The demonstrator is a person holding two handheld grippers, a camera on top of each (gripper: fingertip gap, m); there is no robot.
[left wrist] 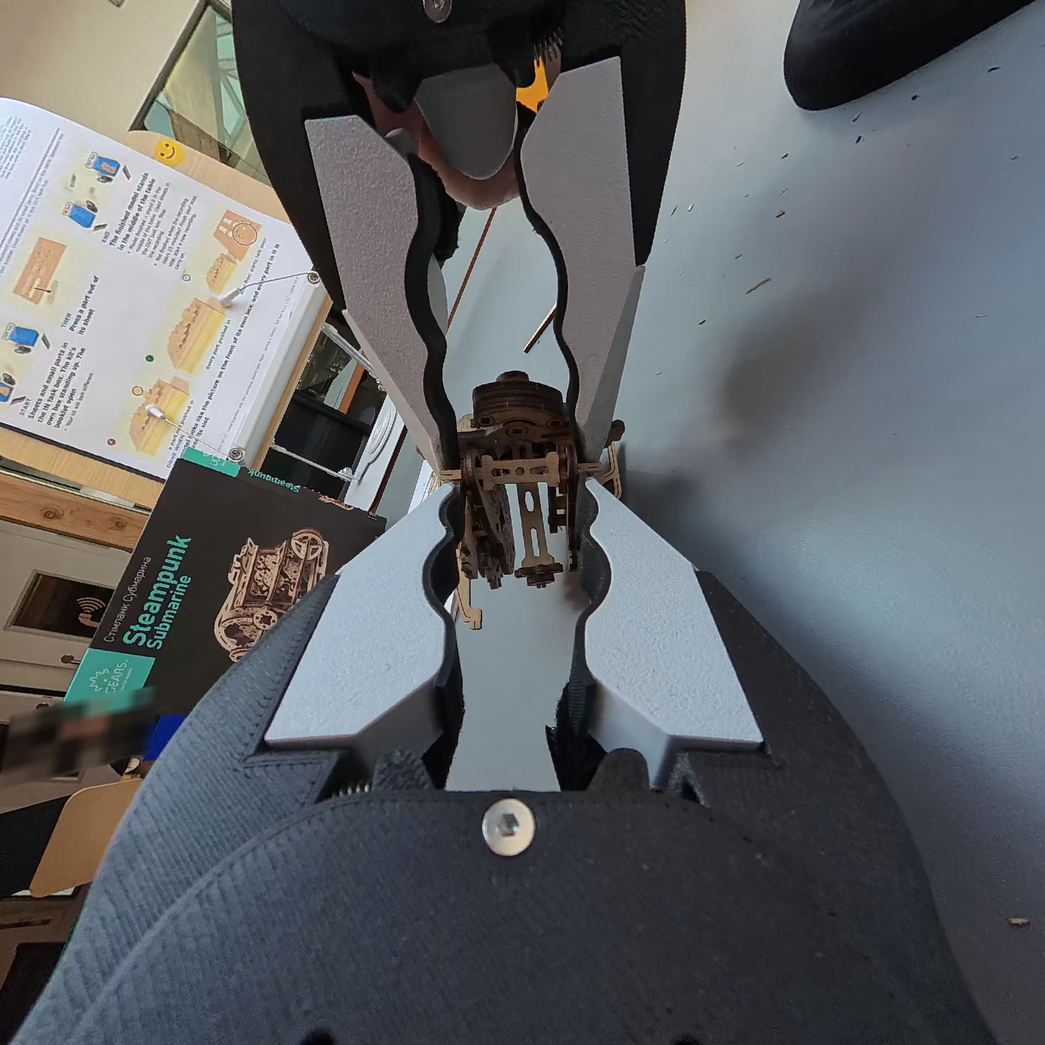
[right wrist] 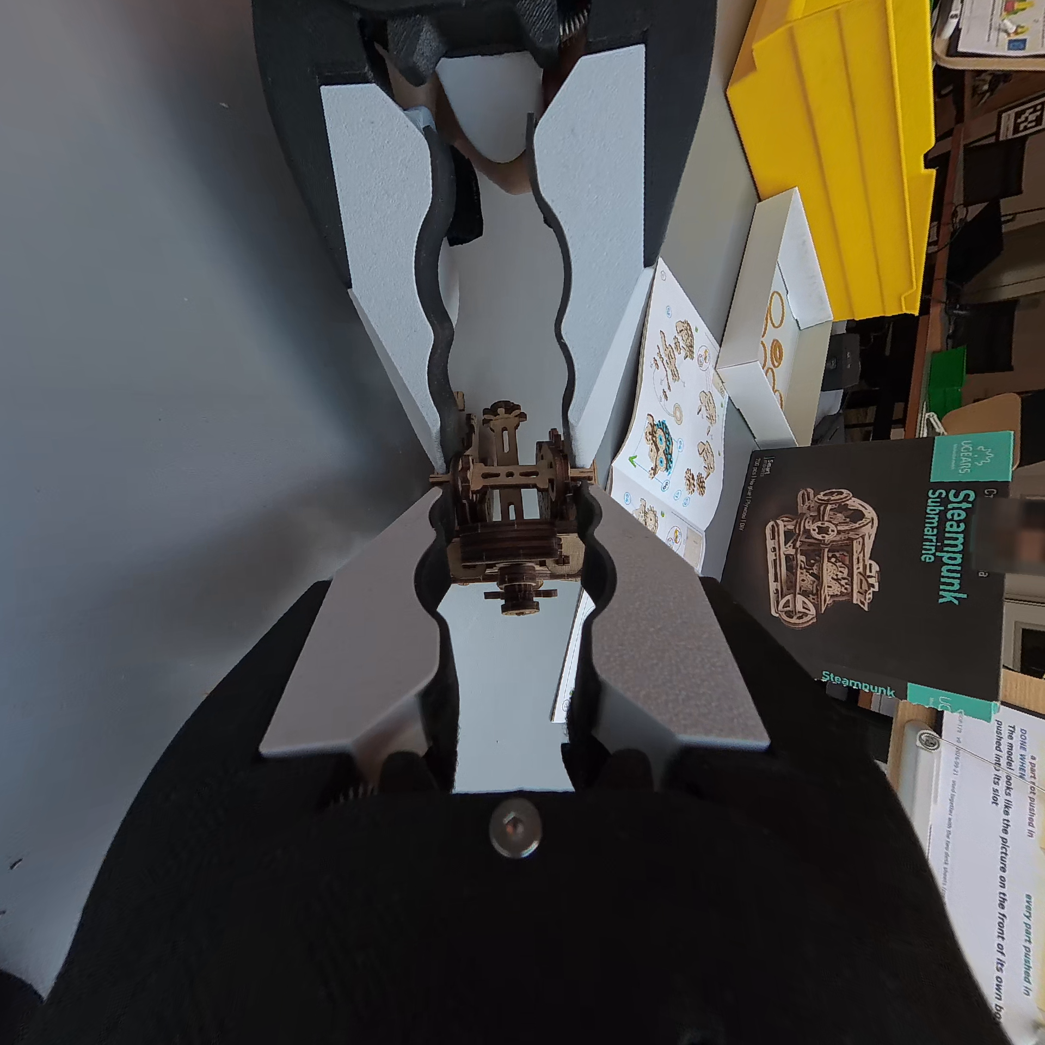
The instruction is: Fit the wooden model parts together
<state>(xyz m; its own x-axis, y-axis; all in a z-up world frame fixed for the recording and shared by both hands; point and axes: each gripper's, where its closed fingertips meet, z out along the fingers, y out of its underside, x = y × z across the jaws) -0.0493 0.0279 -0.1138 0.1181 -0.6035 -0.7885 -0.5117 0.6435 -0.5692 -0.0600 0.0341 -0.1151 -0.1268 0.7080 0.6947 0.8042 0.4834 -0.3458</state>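
A small dark-and-light wooden model (left wrist: 517, 480) with gears and a cross axle hangs above the grey table (left wrist: 848, 509), gripped from two opposite sides. My left gripper (left wrist: 519, 497) comes in from the bottom of the left wrist view and is shut on the model's lower part. My right gripper (left wrist: 517, 449) comes from the top and is shut on the same model. In the right wrist view the model (right wrist: 512, 531) sits between my right gripper (right wrist: 514, 500) at the bottom and the left gripper (right wrist: 512, 447) opposite. The fingers hide the model's sides.
The dark kit box (right wrist: 882, 565) stands at the right, with an open booklet (right wrist: 673, 413), a white box of rings (right wrist: 774, 339) and a yellow bin (right wrist: 837, 141) behind. An instruction sheet (left wrist: 130, 294) leans at the left. Wood splinters (left wrist: 758, 285) and a thin stick (left wrist: 540, 328) lie on the table. Left and right tips are no more than a few centimetres apart.
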